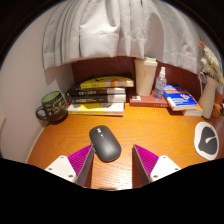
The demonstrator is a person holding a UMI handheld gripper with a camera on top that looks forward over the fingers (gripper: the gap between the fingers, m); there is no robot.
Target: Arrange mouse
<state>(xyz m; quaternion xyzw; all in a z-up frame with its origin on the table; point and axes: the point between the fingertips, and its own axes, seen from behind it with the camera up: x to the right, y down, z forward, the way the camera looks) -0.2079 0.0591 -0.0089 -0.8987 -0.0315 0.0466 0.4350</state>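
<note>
A dark grey mouse [104,142] is seen on the orange-brown desk [150,128], magenta pads [82,159] before it.

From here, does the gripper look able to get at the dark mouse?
Probably yes: the gripper is open and the mouse lies on bare desk just ahead of its fingers, with nothing between them.

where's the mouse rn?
In the gripper view the black mouse lies on the wooden desk, just ahead of the open gripper, nearer its left finger, in front of the book stack.
</note>
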